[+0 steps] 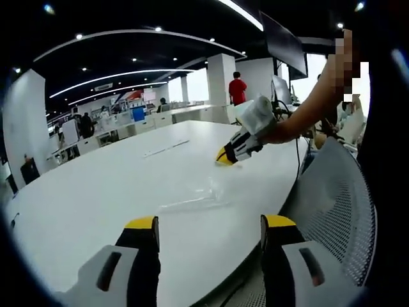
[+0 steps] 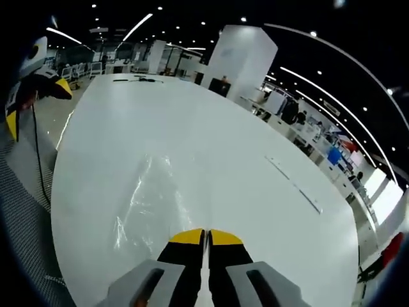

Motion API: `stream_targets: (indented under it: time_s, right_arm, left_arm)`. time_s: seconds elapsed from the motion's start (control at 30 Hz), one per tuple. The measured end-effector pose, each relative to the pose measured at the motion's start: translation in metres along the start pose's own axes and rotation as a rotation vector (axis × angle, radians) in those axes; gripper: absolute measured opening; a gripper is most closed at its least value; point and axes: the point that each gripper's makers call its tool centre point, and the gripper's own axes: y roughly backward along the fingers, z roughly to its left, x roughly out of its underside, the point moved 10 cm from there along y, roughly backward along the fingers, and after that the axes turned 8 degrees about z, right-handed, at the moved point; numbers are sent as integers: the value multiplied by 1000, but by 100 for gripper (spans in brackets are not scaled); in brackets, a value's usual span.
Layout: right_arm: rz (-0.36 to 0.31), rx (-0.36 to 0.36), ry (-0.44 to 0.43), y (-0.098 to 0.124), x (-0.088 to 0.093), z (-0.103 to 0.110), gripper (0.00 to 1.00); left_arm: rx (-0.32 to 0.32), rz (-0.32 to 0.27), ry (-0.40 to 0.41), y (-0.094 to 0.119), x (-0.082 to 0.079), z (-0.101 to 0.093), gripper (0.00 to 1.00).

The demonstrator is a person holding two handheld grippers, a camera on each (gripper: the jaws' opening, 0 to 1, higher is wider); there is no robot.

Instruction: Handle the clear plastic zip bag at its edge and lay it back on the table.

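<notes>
Yellow-tipped jaws of the left gripper rise from the bottom of the left gripper view, standing wide apart with nothing between them, above the near edge of the white table. Clear plastic zip bag lies flat on the tabletop just beyond them, centre frame, faint and glossy. Right gripper enters from the right, centre-right of frame, its yellow tips down at the table beside the bag's far end; a bare forearm leads to it. Grey mesh chair back fills the lower right.

Right gripper view: right gripper at bottom centre, jaws pressed together, tips touching; whether bag film is pinched between them cannot be told. Bag spreads left of centre on the table, reaching toward the jaws. Left gripper at the upper left edge.
</notes>
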Motion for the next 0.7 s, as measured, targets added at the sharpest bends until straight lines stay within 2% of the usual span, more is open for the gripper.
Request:
stream_targets:
  time_s: [0.3,0.43,0.7]
  right_arm:
    - [4,-12,-1,1,-3,-1,5]
    - [-11,-6,-26,3,-3,-2,6]
    - [-32,-24,-39,5,-5,0,12]
  left_arm:
    - [0,3,-8,-4,7,4,60]
    - [18,-4,-21,-8,8,5,61]
    - [40,18,-45,-11,11,5,59]
